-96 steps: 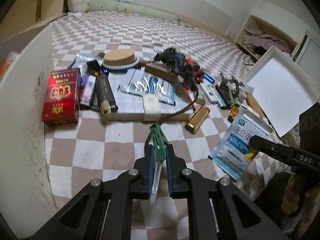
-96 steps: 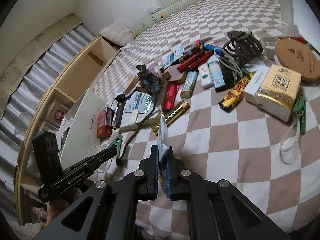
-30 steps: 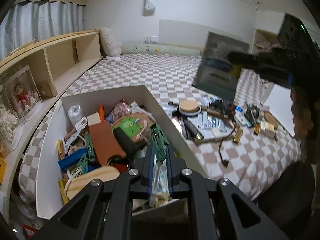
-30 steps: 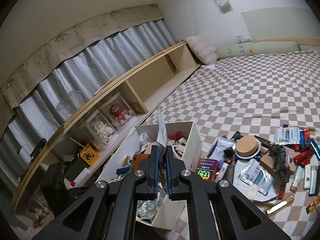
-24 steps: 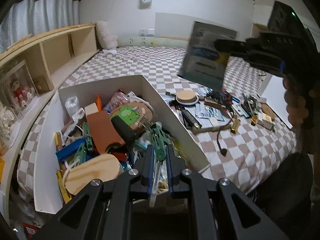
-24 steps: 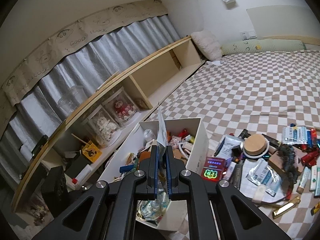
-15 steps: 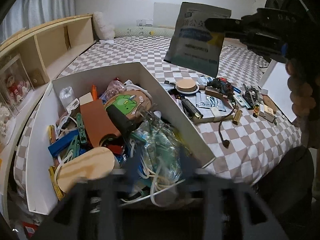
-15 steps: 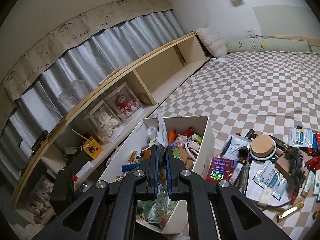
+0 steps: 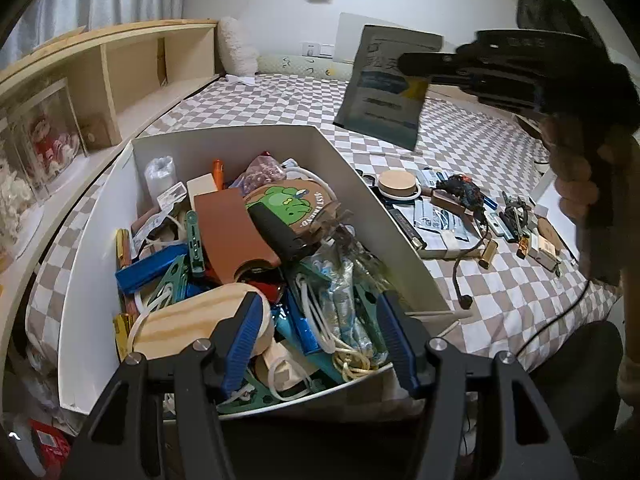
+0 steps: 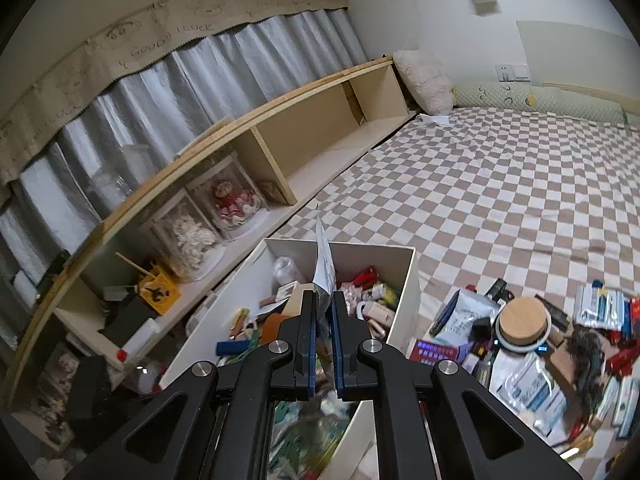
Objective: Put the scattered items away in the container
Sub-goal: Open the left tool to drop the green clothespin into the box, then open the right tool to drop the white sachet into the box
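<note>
Nearest, the left gripper (image 9: 316, 344) stands open and empty over the near end of the crowded white container (image 9: 404, 248). Beyond, the right gripper (image 10: 323, 340) pinches a flat sachet (image 9: 384, 88) by its edge above the container's far corner. The sachet looks light, floppy and slick, so an edge grip suits it.

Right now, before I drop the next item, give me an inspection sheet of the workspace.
Surface: checkered bedspread, far half bare.
Job's things: white box piled with items; packet held in the air beyond the box's far corner.
Clutter: wooden lid, a red pack, sachets and tubes lie loose on the bedspread beside the box.
Grippers: left gripper open and empty over the box; right gripper shut on the packet.
Cables: black cord lies on the bedspread; white cords inside the box.
Surroundings: wooden shelf with clear cases, grey curtain, pillow.
</note>
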Demonstrator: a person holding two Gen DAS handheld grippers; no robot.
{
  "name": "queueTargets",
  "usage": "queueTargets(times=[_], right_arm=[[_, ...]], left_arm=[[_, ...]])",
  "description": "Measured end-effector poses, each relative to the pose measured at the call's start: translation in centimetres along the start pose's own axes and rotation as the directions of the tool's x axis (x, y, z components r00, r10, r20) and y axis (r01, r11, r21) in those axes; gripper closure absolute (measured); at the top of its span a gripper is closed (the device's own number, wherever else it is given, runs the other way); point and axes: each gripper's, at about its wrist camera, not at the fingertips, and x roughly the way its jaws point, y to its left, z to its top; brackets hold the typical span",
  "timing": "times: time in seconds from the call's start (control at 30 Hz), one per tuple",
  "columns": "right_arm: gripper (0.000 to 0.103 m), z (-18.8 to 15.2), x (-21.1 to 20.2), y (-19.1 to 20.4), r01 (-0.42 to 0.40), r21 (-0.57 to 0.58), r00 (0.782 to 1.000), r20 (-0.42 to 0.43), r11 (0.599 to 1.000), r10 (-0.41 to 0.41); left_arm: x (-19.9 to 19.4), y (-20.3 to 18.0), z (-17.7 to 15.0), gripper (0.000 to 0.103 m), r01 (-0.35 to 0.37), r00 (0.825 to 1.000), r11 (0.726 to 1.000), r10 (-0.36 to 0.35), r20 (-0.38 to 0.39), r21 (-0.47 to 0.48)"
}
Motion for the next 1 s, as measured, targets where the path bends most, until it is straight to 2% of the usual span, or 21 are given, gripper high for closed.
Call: queueTargets(times=[0.5, 0.73, 1.0], right_arm=[[0.095, 3.7, 6.8, -0.3, 0.112, -0.135, 0.990, -0.072, 0.985, -0.122], [0.095, 4.2, 10.3, -0.3, 0.143, -0.251, 0.973, -0.144, 0.957, -0.183], [0.095, 4.3, 13.5, -1.0, 0.213, -0.267, 0.951, -0.165, 0.940, -0.262]], left_arm=[[-0.8, 2.9, 0.1, 0.044, -0.025, 0.999, 0.996, 0.028, 0.035, -0.083], [-0.4, 4.0, 0.7, 0.044, -0.025, 0.999, 0.993, 0.029, 0.039, -0.113], [0.2, 4.9, 1.4, 0.044, -0.030, 0.999, 0.991, 0.034, 0.025, -0.127]])
